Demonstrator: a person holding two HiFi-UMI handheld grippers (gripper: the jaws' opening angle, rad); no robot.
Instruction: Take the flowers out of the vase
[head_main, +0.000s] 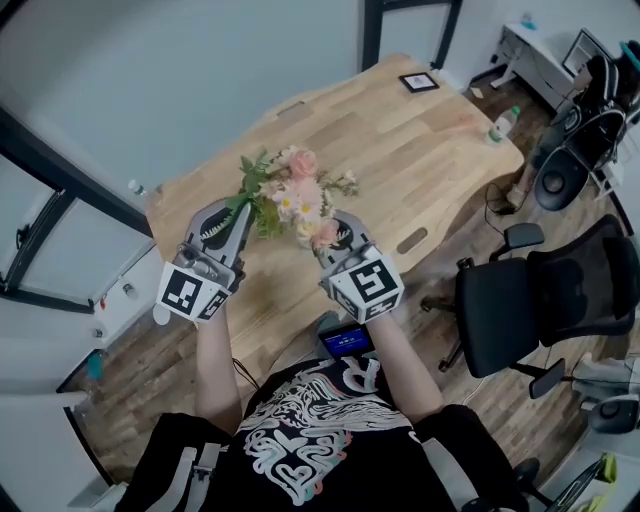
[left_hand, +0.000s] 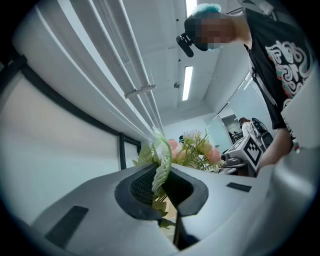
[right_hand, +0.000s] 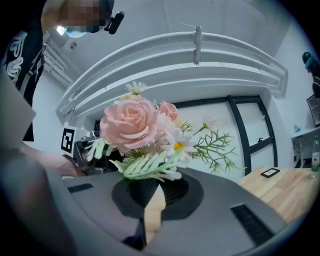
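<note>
A bunch of artificial flowers (head_main: 295, 195), pink roses, daisies and green sprigs, hangs above the wooden table (head_main: 420, 160) between my two grippers. My left gripper (head_main: 238, 212) is shut on a pale green fern sprig (left_hand: 161, 167) at the bunch's left side; in its own view the left gripper (left_hand: 163, 189) has the sprig pinched between its pads. My right gripper (head_main: 330, 235) is shut on stems at the right side. In the right gripper view the right gripper (right_hand: 151, 189) grips just under a big pink rose (right_hand: 129, 124) and a fern leaf (right_hand: 150, 167). No vase is in view.
A black framed card (head_main: 418, 82) lies at the table's far end and a bottle (head_main: 503, 125) stands by its right edge. A black office chair (head_main: 560, 290) stands right of the table. A small blue-screened device (head_main: 347, 342) sits at the near edge.
</note>
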